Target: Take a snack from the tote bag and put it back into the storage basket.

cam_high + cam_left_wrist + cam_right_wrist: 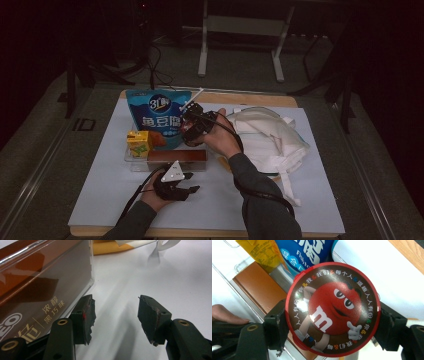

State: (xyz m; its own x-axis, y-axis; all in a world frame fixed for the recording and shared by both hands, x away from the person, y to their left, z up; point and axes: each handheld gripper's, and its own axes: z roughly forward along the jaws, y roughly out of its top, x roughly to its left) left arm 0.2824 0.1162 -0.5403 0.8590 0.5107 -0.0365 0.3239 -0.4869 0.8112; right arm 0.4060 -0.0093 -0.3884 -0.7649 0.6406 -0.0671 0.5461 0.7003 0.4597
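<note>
We find the right gripper (pixel 332 322) clamped across the rim of one round red-lidded candy tub (pixel 332 308), held above the clear tray (pixel 131 161); we judge it light, rigid and slick, best gripped at opposite edges as now. The left gripper (pixel 115 317) rests released and empty on the table (pixel 100 195) beside one brown chocolate box (pixel 37 290). We count one blue snack bag (pixel 155 117), one yellow juice carton (pixel 139 142) and one white cloth bag (pixel 267 137).

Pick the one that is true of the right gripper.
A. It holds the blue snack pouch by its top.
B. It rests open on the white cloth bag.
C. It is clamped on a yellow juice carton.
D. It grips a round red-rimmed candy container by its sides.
D: in the right gripper view the right gripper has its jaws pressed on opposite sides of the round candy container.
</note>
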